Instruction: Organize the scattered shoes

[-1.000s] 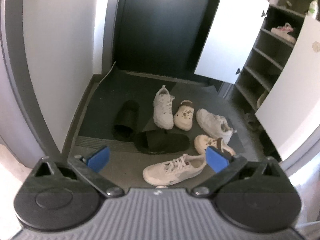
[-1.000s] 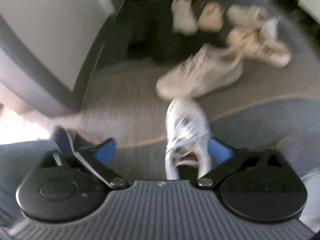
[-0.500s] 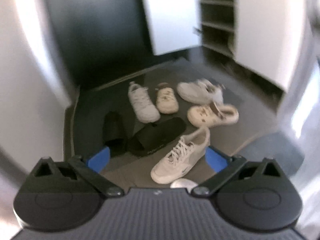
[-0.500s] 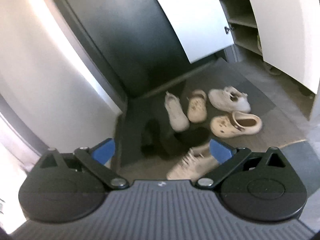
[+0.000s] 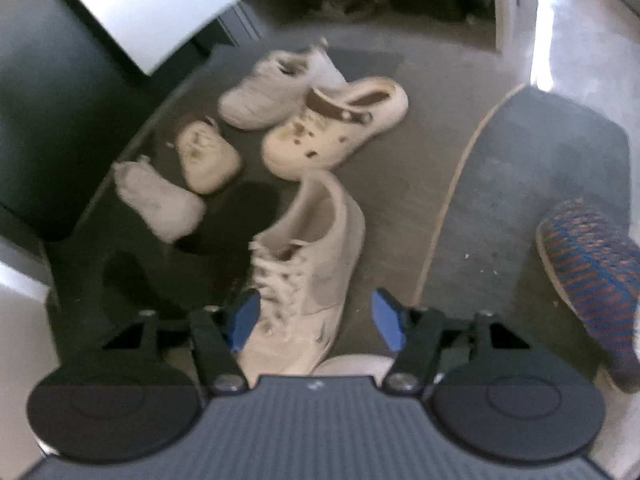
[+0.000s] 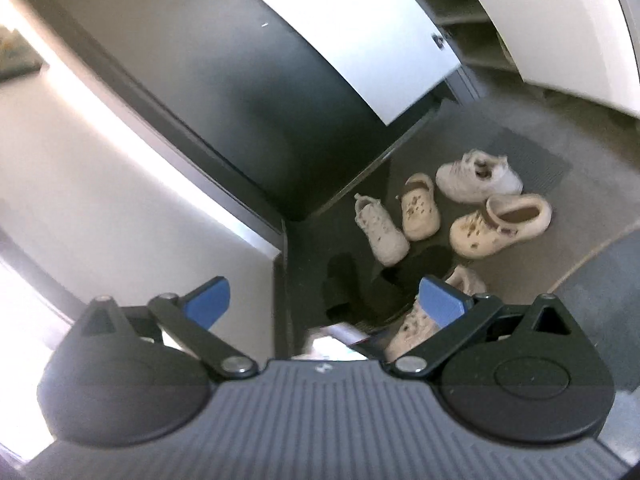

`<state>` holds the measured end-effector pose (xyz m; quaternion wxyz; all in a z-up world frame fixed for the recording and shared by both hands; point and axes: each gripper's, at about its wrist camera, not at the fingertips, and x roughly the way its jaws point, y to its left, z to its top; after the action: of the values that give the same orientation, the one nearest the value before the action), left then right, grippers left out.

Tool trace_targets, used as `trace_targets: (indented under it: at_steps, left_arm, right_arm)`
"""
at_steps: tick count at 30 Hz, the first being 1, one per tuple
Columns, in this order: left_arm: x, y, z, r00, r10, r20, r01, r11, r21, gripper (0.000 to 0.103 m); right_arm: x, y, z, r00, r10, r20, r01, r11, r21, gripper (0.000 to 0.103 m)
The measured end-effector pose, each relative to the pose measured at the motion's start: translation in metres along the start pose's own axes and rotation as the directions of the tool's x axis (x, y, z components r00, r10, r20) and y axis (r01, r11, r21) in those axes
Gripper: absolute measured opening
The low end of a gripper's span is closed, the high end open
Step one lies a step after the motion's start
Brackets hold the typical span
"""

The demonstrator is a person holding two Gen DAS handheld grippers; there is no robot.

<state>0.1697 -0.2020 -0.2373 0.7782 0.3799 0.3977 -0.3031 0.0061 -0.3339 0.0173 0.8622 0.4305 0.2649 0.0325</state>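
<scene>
Shoes lie scattered on the grey floor mat (image 5: 400,208); no brand is legible. From the left wrist, the left gripper (image 5: 316,316) hangs jaws apart over a white sneaker (image 5: 308,264). From the right wrist, the right gripper (image 6: 324,300) is held higher, jaws apart, with cream clogs (image 6: 500,226) beyond.

We see the white sneaker (image 5: 308,268) between the left tongs (image 5: 316,316) with its toe hidden behind their body. From the right tongs (image 6: 324,292), one blue pad (image 6: 442,300) covers most of that sneaker. The patterned shoe (image 5: 592,276) runs off the right edge.
</scene>
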Motion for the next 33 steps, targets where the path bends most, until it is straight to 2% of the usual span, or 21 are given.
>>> trace_targets:
  at_steps: [2, 5, 9, 13, 15, 16, 23, 28, 33]
  left_arm:
    - [0.029, -0.001, 0.009, 1.000, -0.016, -0.022, 0.016, 1.000, -0.001, 0.052]
    - [0.072, -0.002, 0.022, 0.998, -0.039, -0.054, 0.039, 0.999, -0.002, 0.052]
    - [0.128, -0.004, 0.039, 0.993, -0.071, -0.096, 0.071, 0.997, -0.004, 0.052]
    - [0.155, -0.004, 0.043, 0.987, -0.090, -0.131, 0.095, 0.995, 0.026, 0.052]
    - [0.170, -0.004, 0.041, 0.983, -0.109, -0.149, 0.115, 0.993, 0.034, 0.049]
    - [0.172, -0.005, 0.042, 0.982, -0.114, -0.149, 0.120, 0.992, 0.036, 0.037]
    - [0.167, 0.001, 0.031, 0.979, -0.163, -0.121, 0.175, 0.979, 0.101, 0.024]
    - [0.150, 0.027, 0.011, 0.980, -0.108, -0.169, 0.137, 0.977, 0.165, 0.022]
    - [0.123, 0.061, -0.023, 0.971, -0.094, -0.220, 0.134, 0.976, 0.173, 0.021]
  right_arm:
    - [0.007, -0.008, -0.001, 0.999, 0.007, -0.036, -0.005, 0.998, 0.063, 0.103]
    - [0.017, -0.010, -0.004, 0.996, 0.008, -0.090, 0.001, 0.995, 0.098, 0.103]
    - [0.031, -0.009, -0.005, 0.989, 0.024, -0.146, -0.013, 0.997, 0.077, 0.103]
    - [0.035, -0.015, -0.003, 0.991, 0.000, -0.134, 0.014, 0.995, 0.103, 0.103]
    - [0.037, -0.015, -0.002, 0.992, -0.019, -0.124, 0.030, 0.995, 0.093, 0.103]
    - [0.039, -0.014, -0.002, 0.991, -0.022, -0.128, 0.033, 0.996, 0.083, 0.103]
    - [0.047, -0.008, -0.011, 0.983, -0.015, -0.182, 0.028, 0.997, 0.070, 0.103]
    - [0.051, -0.001, -0.017, 0.982, 0.014, -0.191, 0.002, 0.997, 0.081, 0.103]
    - [0.057, 0.006, -0.022, 0.977, 0.039, -0.208, -0.020, 0.996, 0.092, 0.103]
